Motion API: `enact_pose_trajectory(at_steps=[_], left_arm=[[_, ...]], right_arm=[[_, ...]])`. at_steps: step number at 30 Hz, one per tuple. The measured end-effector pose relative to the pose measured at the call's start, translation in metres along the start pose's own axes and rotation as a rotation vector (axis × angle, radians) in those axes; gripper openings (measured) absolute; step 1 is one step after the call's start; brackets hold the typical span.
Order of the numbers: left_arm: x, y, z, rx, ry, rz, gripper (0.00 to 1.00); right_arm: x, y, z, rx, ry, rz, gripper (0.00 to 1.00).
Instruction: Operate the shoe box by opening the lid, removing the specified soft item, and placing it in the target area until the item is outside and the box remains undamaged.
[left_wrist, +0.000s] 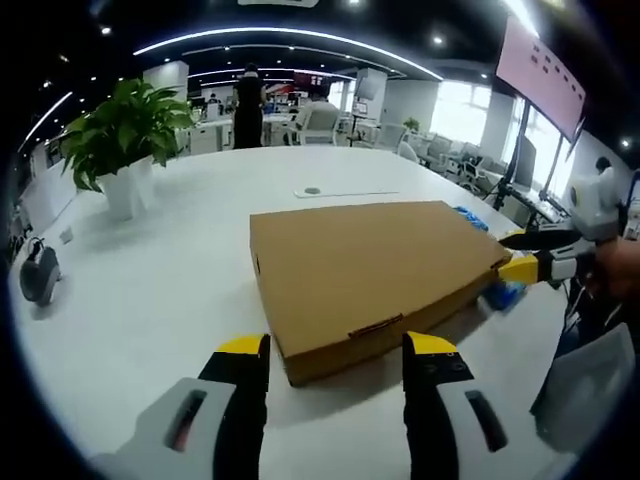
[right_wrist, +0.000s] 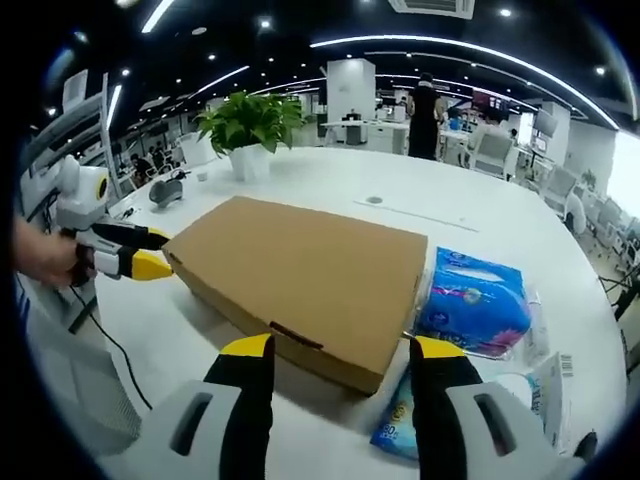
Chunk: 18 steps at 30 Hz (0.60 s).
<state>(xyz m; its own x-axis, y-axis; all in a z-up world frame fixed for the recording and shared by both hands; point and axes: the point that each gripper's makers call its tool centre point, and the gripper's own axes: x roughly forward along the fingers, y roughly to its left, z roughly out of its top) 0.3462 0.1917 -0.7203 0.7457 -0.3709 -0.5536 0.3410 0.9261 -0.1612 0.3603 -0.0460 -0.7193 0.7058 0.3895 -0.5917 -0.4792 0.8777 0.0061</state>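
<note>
A closed brown cardboard shoe box (left_wrist: 370, 270) lies flat on the white table (left_wrist: 170, 270). In the left gripper view my left gripper (left_wrist: 338, 350) stands open just short of the box's near corner, with nothing between its yellow-tipped jaws. My right gripper (left_wrist: 522, 255) comes in from the right, its jaws apart at the box's right corner. In the right gripper view the box (right_wrist: 300, 265) lies ahead of my open right gripper (right_wrist: 343, 350), and the left gripper (right_wrist: 140, 252) sits at the box's left corner. The lid is down, so the contents are hidden.
A blue tissue pack (right_wrist: 475, 300) lies against the box's right side, with more plastic-wrapped packs (right_wrist: 400, 425) near it. A potted plant (left_wrist: 125, 140) and a small grey device (left_wrist: 40, 275) stand on the far side of the table. Office desks and people are behind.
</note>
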Motion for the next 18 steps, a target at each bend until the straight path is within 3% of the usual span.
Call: enact_pose_trajectory(at_steps=[4,6,8,12,14,16,18], left_arm=[[-0.017,-0.004,0.017,-0.078,-0.067,-0.009,0.53],[-0.025,-0.006,0.029,-0.1,-0.12,-0.018,0.55],[-0.034,-0.008,0.033,-0.113,-0.131,-0.023,0.59],[-0.051,-0.018,0.045,-0.128,-0.17,-0.059,0.65],[-0.062,-0.03,0.049,-0.081,-0.167,-0.097,0.65],[-0.078,-0.042,0.065,-0.019,-0.244,-0.14,0.67],[-0.09,-0.047,0.067,-0.011,-0.244,-0.143,0.71]], right_arm=[[-0.021,0.0,0.008,0.003,-0.022,0.012,0.53],[-0.033,0.003,0.022,0.094,-0.096,0.046,0.53],[-0.046,0.0,0.032,0.14,-0.133,0.048,0.53],[-0.073,-0.005,0.045,0.096,-0.179,0.022,0.54],[-0.086,-0.003,0.054,0.083,-0.207,0.028,0.57],[-0.104,0.003,0.067,0.035,-0.26,0.053,0.61],[-0.121,0.007,0.071,-0.016,-0.271,0.052,0.68]])
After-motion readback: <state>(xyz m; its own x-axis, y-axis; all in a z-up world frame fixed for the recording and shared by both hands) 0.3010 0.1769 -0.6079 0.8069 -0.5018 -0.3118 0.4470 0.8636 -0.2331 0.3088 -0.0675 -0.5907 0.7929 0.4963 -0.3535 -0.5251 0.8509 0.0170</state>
